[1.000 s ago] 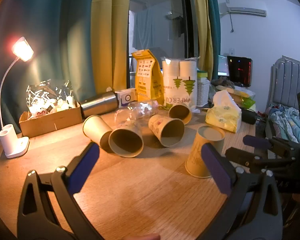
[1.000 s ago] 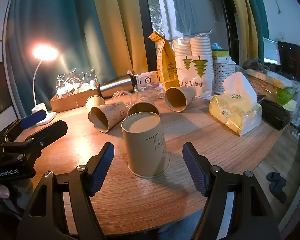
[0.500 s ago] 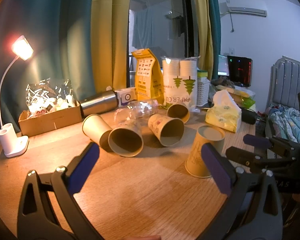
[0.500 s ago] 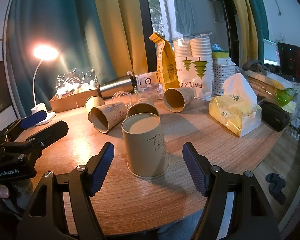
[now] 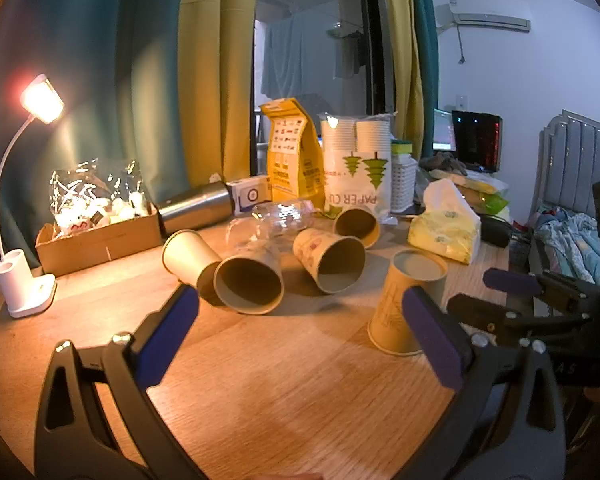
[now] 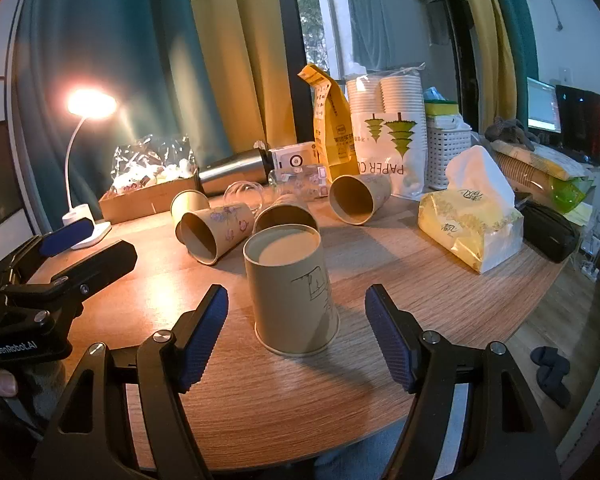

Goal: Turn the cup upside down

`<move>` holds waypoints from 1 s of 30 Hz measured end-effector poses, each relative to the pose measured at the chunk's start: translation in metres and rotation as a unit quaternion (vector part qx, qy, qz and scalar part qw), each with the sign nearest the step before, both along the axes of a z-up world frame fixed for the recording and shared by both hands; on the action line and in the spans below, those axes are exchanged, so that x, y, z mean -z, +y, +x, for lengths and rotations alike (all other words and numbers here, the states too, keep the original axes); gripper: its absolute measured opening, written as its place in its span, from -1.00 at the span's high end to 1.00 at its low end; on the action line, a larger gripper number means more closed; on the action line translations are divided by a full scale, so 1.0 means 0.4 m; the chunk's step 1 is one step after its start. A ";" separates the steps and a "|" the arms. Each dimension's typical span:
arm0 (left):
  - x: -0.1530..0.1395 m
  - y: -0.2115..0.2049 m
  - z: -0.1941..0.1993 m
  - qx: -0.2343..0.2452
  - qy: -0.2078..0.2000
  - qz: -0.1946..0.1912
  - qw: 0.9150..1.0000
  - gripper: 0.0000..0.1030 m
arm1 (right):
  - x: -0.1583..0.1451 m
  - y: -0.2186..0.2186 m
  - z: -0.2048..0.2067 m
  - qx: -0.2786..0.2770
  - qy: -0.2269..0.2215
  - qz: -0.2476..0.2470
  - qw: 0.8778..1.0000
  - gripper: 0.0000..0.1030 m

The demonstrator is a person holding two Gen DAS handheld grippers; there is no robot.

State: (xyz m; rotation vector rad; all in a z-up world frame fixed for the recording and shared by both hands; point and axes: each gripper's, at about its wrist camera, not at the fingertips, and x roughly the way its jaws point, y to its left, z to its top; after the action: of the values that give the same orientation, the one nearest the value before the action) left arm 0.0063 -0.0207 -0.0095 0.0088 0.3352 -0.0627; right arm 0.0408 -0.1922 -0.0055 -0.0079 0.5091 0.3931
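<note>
A tan paper cup (image 6: 292,292) stands upside down, mouth on the round wooden table (image 6: 380,264), base up. My right gripper (image 6: 296,336) is open and empty, its blue pads just in front of that cup and apart from it. The cup also shows in the left wrist view (image 5: 408,304), at the right. My left gripper (image 5: 300,340) is open and empty, low over the table's near part. Several other paper cups (image 5: 248,284) lie on their sides further back.
A lit desk lamp (image 5: 24,280) and a cardboard box (image 5: 100,236) stand at the left. A steel flask (image 5: 198,212), clear glasses, a yellow bag (image 5: 292,152), a paper-cup pack (image 5: 358,168) and a tissue pack (image 6: 472,220) line the back and right.
</note>
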 end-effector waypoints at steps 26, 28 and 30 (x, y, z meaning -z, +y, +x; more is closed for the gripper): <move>-0.001 0.003 0.000 0.003 -0.004 0.002 1.000 -1.00 | -0.002 -0.001 0.001 0.001 -0.001 -0.001 1.000 -0.44; -0.001 0.003 -0.001 0.003 -0.004 0.002 1.000 -1.00 | -0.003 -0.002 0.001 0.000 0.000 -0.001 1.000 -0.44; -0.001 0.004 0.000 0.003 -0.004 0.002 1.000 -1.00 | -0.003 -0.001 0.000 0.001 -0.001 -0.001 1.000 -0.44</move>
State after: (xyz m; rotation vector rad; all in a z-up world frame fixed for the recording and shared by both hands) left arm 0.0062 -0.0190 -0.0091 0.0134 0.3266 -0.0682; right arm 0.0407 -0.1925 -0.0044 -0.0100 0.5085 0.3910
